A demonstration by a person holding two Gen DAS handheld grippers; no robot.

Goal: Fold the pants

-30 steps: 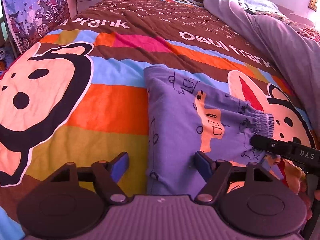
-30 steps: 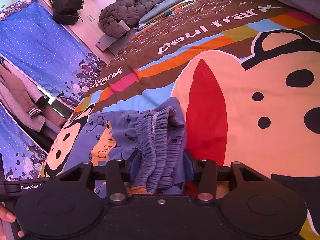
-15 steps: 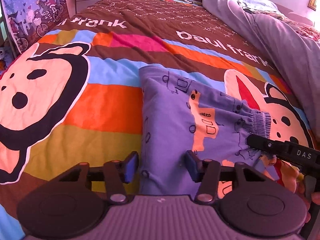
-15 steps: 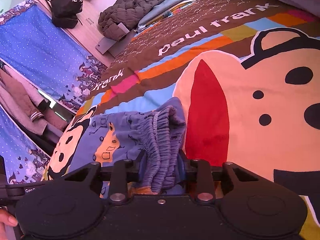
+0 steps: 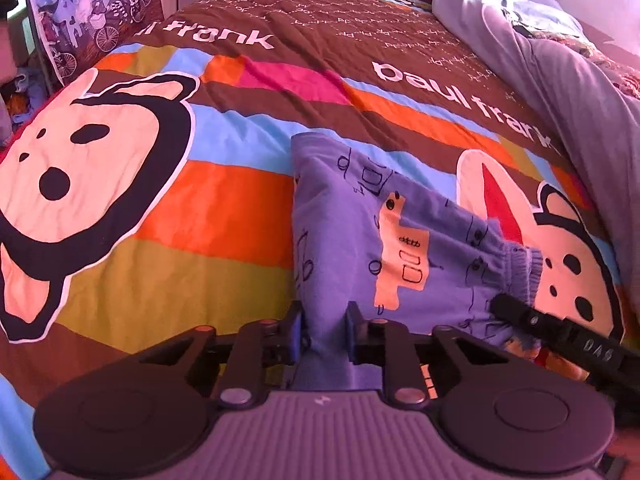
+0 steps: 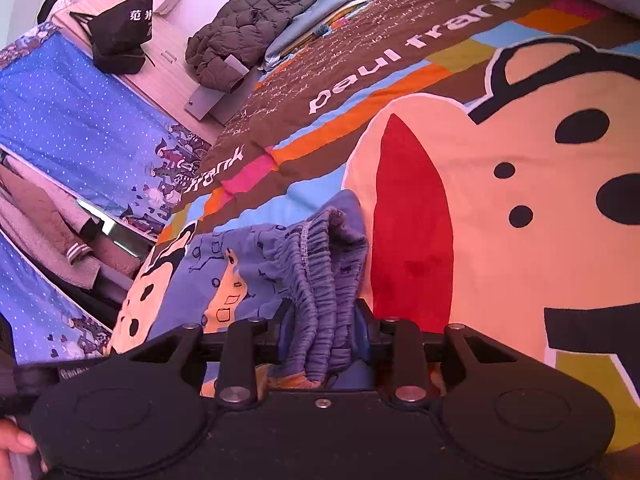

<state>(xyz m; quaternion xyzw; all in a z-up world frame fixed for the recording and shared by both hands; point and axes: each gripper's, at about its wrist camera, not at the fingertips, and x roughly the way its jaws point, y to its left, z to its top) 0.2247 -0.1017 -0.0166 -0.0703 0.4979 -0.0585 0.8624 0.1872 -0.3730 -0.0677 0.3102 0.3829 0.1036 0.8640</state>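
Small purple-blue printed pants (image 5: 384, 232) lie folded on the colourful bedspread (image 5: 208, 200). My left gripper (image 5: 323, 330) is shut on the near left edge of the pants, the cloth bunched between its blue pads. My right gripper (image 6: 322, 326) is shut on the gathered elastic waistband (image 6: 320, 264) of the pants (image 6: 240, 264). The right gripper's black body also shows in the left wrist view (image 5: 560, 330) at the waistband end.
A grey duvet (image 5: 560, 64) lies along the right side of the bed. A dark quilted jacket (image 6: 244, 36) and pillows sit at the head end. A black bag (image 6: 120, 32) stands on a cabinet beside blue curtains (image 6: 80, 128).
Both grippers have closed: the left jaws came together on the pants' edge, the right jaws tightened on the waistband. The cloth is pulled up a little at both ends.
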